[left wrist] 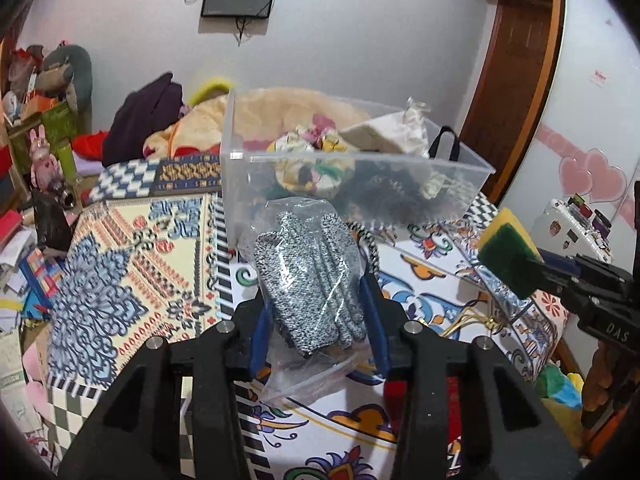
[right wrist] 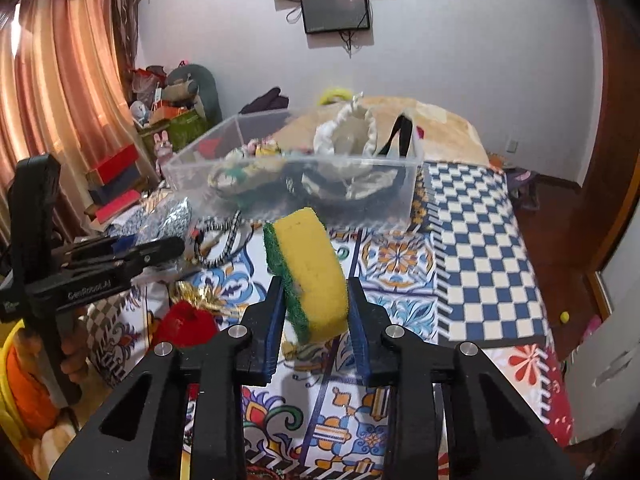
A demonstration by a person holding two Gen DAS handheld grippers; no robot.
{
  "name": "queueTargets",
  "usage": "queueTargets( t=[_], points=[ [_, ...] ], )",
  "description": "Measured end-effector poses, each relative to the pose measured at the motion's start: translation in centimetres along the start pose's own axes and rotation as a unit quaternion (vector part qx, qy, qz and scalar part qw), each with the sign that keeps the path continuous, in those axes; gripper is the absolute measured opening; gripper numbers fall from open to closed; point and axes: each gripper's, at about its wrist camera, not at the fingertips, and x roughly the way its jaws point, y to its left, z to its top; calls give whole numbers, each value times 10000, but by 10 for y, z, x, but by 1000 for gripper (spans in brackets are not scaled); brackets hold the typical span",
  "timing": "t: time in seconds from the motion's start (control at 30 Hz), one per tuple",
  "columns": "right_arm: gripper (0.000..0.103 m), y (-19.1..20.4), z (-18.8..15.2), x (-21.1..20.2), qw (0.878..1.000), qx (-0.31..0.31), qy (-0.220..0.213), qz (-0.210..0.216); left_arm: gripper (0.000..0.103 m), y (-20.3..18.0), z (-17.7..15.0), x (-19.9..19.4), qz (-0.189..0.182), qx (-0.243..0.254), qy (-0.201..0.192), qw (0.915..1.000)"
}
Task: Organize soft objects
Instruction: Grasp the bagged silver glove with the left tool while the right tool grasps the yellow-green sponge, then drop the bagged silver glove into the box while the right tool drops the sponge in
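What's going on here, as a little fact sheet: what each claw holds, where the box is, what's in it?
left claw: shut on bagged gloves
right claw: shut on sponge, yellow with green scrub side
bin: clear plastic, on the patterned bedspread, ahead of both claws
bin contents: cloth pouch, black strap, other soft items

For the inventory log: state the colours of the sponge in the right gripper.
Sponge: yellow foam with a green scouring layer, clearest in the right wrist view.

yellow-green sponge [right wrist: 310, 276], speckled grey gloves [left wrist: 308, 280]
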Motion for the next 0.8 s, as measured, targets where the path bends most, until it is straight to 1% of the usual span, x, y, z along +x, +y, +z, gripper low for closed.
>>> queueTargets(
  t=[0.17,0.37,0.5,0.6,0.73,0.8],
  points=[
    [27,4,16,-10,9996,-99,-253,-66,41,-8,15,-17,21,137,-327,9994],
    [27,12,45,-13,9973,-353,-624,-162,41,-13,39,-31,40,247,-652,9976],
    [27,16,61,-10,9955,-463,-805,-180,41,-13,57,-30,43,287,-758,9967],
    [27,18,72,-4,9948,-485,-879,-156,41,-12,70,-27,146,339,-855,9957],
    [27,19,82,8,9948,-421,-921,-58,41,-10,83,-18,180,330,-847,9957],
    [27,21,87,16,9950,-409,-907,-23,41,-10,86,-13,272,362,-845,9954]
  ],
)
